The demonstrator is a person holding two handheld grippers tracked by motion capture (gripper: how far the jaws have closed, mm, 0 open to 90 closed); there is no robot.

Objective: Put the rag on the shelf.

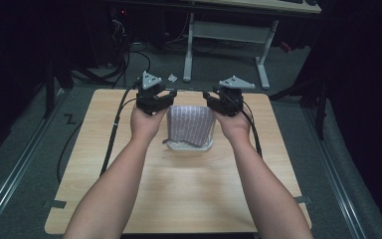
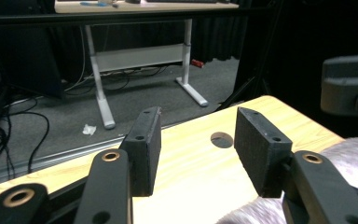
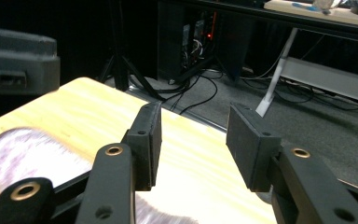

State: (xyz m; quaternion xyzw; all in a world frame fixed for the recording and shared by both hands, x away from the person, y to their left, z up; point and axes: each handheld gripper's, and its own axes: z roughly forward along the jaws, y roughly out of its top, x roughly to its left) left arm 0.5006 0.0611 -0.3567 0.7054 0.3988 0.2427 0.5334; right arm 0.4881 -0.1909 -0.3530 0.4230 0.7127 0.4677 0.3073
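Observation:
A grey and white striped cloth (image 1: 190, 124) lies bunched at the middle of the wooden table (image 1: 179, 194), draped over a low white object (image 1: 189, 146) whose rim shows at its near edge. My left gripper (image 1: 167, 95) hovers at the cloth's far left corner, open and empty. My right gripper (image 1: 210, 96) hovers at the far right corner, also open and empty. In the left gripper view the gripper (image 2: 196, 140) has its jaws spread over bare wood, with the cloth (image 2: 354, 156) at lower right. In the right gripper view the gripper (image 3: 193, 135) is open, with the cloth (image 3: 23, 151) at lower left.
A small round hole (image 2: 222, 139) is in the tabletop near its far edge. Beyond the table stands a desk on white legs (image 1: 189, 47), with cables (image 1: 124, 55) and a paper scrap (image 1: 172, 77) on the carpet. Black cables (image 1: 114, 129) trail from both grippers over the table.

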